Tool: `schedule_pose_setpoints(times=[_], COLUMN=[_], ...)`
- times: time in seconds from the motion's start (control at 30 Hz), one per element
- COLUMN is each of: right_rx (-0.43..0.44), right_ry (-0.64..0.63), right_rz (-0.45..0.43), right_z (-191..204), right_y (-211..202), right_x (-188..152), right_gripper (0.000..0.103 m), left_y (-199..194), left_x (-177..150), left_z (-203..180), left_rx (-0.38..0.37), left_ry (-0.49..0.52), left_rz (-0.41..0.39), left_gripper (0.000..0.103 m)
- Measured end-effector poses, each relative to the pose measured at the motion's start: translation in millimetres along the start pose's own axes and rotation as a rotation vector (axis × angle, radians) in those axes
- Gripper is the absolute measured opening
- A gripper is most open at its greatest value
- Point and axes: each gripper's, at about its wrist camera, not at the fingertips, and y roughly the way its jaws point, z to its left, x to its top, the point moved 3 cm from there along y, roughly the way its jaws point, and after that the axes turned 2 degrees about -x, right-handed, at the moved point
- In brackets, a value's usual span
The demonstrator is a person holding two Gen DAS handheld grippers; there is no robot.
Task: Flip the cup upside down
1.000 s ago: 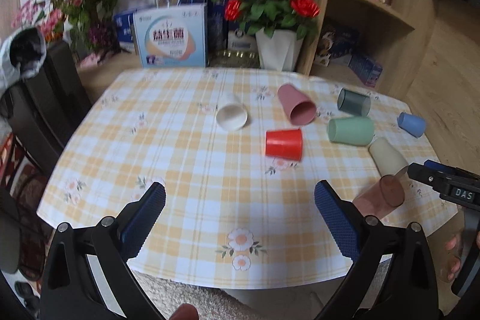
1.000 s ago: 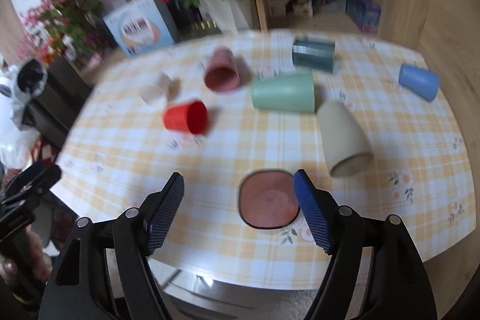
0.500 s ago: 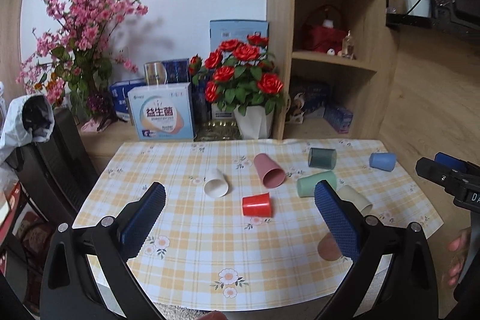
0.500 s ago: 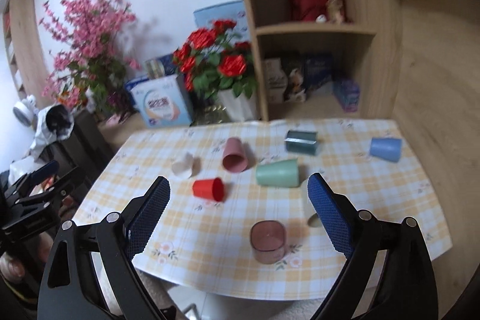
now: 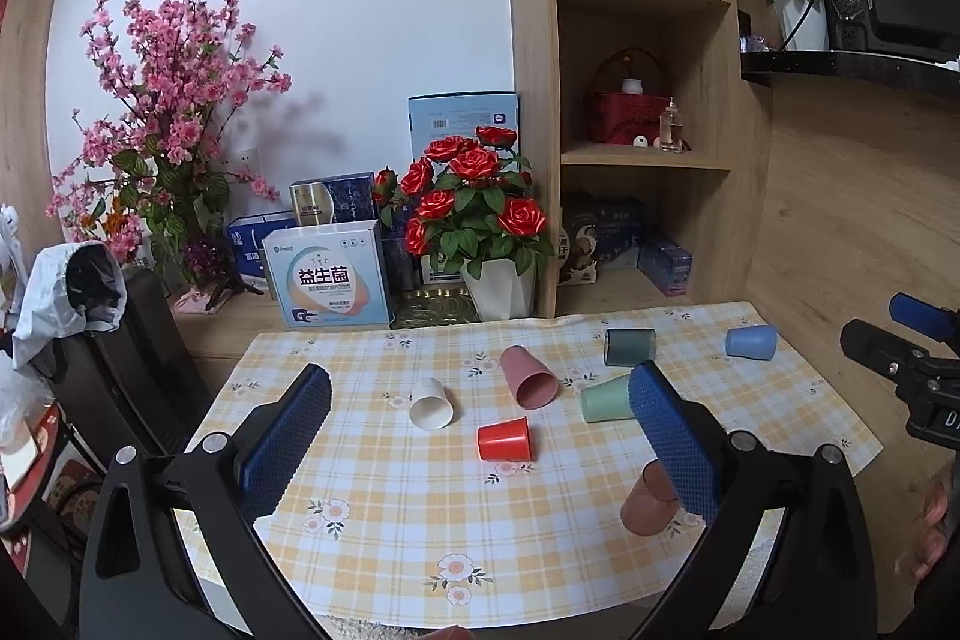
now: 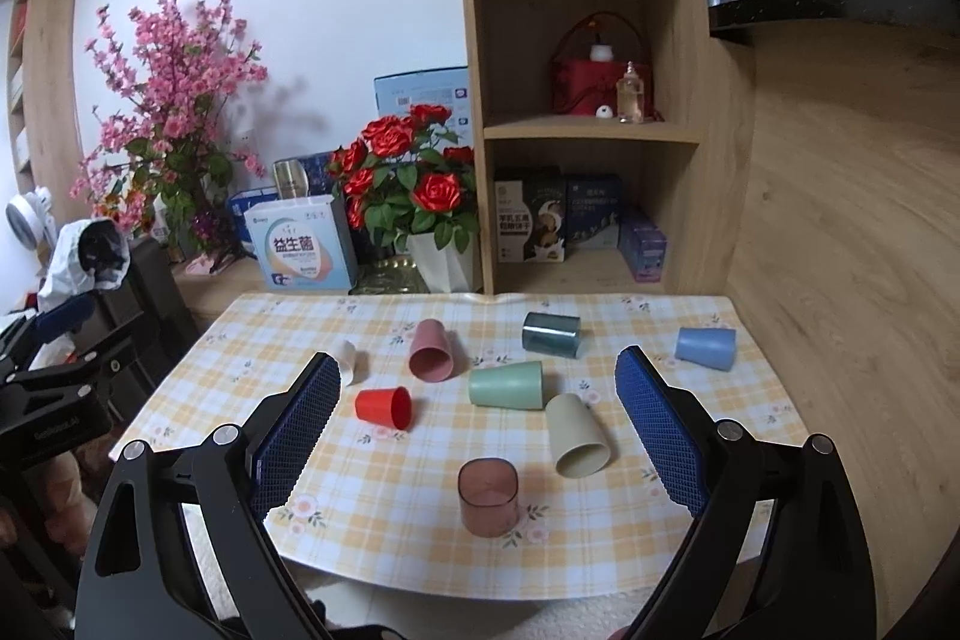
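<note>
A translucent brown cup (image 6: 488,496) stands near the table's front edge; in the left wrist view (image 5: 645,501) my right finger partly hides it. The red cup (image 6: 384,406) (image 5: 505,439), white cup (image 5: 431,403), pink cup (image 6: 431,351) (image 5: 528,377), green cup (image 6: 507,385), beige cup (image 6: 577,436), dark teal cup (image 6: 552,334) and blue cup (image 6: 706,348) lie on their sides. My left gripper (image 5: 480,445) and right gripper (image 6: 480,436) are both open, empty, and held well back above the table's front.
The table has a yellow checked cloth (image 6: 384,472). Behind it stand a white pot of red roses (image 6: 414,196), boxes (image 5: 327,274), pink blossoms (image 5: 174,112) and a wooden shelf unit (image 6: 588,100). A dark chair (image 5: 120,358) is on the left.
Both grippers have pulled up and back from the table, so the cups look smaller and farther away. The brown cup, between the right fingers a second ago, stands alone on the cloth.
</note>
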Motion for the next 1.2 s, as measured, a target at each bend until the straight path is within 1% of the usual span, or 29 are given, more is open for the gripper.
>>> schedule_pose_setpoints(times=[0.37,1.2], right_rx=[-0.015,-0.033], right_ry=[0.002,0.021], right_rz=[-0.031,-0.028], right_z=[-1.7,-4.5], right_y=[-8.8,-7.5], right_x=[4.6,4.3], right_gripper=[0.090,0.090], left_y=[-7.6,-6.8], left_x=[0.9,3.8], left_z=[-5.6,-1.0], left_rx=[0.004,0.013], left_ry=[0.000,-0.003], left_rz=[-0.006,-0.005], left_gripper=[0.097,0.097])
